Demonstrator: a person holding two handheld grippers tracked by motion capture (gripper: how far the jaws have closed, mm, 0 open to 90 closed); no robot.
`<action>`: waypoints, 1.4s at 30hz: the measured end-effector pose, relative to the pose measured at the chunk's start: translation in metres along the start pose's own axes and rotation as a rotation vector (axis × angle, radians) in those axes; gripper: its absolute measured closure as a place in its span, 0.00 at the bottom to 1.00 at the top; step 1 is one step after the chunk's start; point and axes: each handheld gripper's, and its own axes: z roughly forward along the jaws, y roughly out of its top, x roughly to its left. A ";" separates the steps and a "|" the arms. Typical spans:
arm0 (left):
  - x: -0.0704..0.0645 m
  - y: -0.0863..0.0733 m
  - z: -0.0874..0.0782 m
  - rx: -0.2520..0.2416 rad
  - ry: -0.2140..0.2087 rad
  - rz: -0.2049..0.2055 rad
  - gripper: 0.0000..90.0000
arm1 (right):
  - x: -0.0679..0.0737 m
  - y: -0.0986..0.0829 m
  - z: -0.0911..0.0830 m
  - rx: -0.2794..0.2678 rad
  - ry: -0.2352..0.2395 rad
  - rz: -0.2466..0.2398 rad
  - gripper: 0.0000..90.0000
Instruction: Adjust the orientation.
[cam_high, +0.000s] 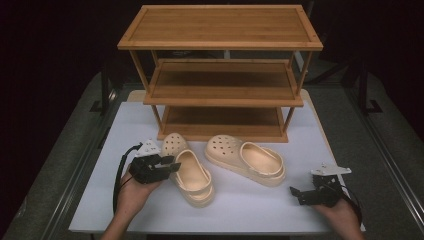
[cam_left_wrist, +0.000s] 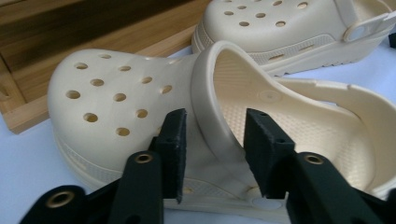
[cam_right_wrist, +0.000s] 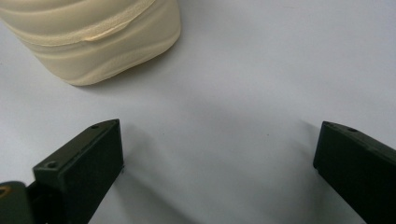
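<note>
Clog (cam_left_wrist: 140, 107) on the worktop (cam_high: 250, 210), just in front of the rack (cam_high: 220, 95), toe toward it — and your left tongs (cam_left_wrist: 212, 140) are straddling its collar rim, one jaw outside, one inside the opening, not yet pinched. This looks like the grasp step. Close firmly on that rim before lifting; soft foam could flex and slip. The second clog (cam_high: 246, 159) lies just beside it. Your right tongs (cam_right_wrist: 217, 163) hang wide apart over bare worktop near its heel.
</note>
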 end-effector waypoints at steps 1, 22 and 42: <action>0.001 0.000 0.000 -0.001 -0.002 -0.004 0.68 | 0.000 0.000 0.000 0.000 0.000 0.000 0.01; 0.027 -0.012 -0.017 0.073 0.086 -0.030 0.64 | 0.000 0.000 0.000 0.000 0.000 0.000 0.01; 0.039 -0.020 -0.026 0.075 0.177 0.065 0.93 | 0.000 0.000 0.000 0.000 0.000 0.000 0.01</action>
